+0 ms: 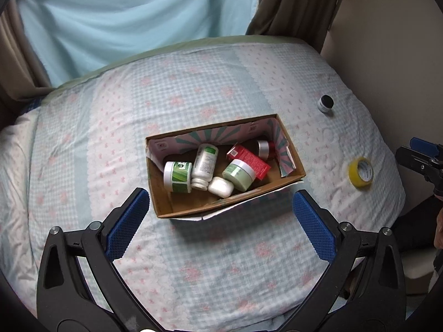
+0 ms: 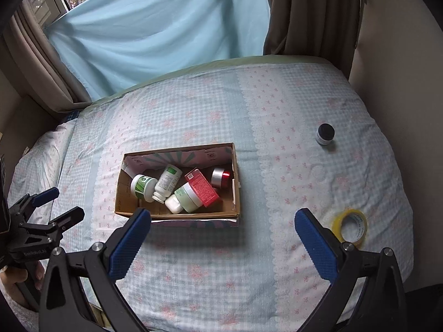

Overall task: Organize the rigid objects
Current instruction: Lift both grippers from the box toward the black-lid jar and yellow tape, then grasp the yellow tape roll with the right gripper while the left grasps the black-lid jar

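Both claws spread wide and empty above the bed!
Cardboard box [image 2: 177,213] sits between left gripper [image 1: 221,207] and right gripper [image 2: 223,227]; yellow tape roll [image 2: 350,228] and black-lidded jar [image 2: 325,134] lie well apart outside.

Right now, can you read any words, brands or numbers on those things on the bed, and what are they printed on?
"GenRoboLAI", roughly: small white letters on the left tool, the last letters unsure.
Yellow tape roll: dark print inside the core, too blurred to read.
White bottle: fine print, too small.
Red carton: a code patch and print, unreadable.
Green-labelled jars and small black-lidded jar: labels unreadable.
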`<state>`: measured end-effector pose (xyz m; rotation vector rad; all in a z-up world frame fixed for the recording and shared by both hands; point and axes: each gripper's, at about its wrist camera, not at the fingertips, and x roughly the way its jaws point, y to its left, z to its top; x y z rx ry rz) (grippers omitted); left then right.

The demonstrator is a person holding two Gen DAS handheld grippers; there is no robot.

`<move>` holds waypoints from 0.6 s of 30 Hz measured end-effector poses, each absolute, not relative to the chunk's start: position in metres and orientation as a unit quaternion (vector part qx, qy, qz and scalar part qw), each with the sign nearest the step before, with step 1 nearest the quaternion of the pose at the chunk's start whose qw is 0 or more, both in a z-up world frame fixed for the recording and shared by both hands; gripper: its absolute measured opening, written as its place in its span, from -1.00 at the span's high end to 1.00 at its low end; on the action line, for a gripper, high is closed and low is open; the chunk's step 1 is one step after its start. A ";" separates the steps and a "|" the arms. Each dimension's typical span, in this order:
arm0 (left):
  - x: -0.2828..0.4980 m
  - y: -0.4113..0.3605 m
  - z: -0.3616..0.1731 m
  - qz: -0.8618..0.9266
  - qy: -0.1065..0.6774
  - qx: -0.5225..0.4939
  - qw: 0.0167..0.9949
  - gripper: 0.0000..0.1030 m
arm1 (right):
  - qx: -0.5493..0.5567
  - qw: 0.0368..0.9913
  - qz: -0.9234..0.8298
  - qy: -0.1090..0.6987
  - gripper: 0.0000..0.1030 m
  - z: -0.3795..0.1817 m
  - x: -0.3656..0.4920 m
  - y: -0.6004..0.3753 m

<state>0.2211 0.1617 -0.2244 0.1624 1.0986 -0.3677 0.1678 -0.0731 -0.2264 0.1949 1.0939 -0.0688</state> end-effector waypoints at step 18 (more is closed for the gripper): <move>0.269 -0.089 -0.271 -0.302 0.511 0.195 0.780 -0.99 | 0.130 0.845 -0.172 0.490 -1.00 -0.286 0.059 -0.228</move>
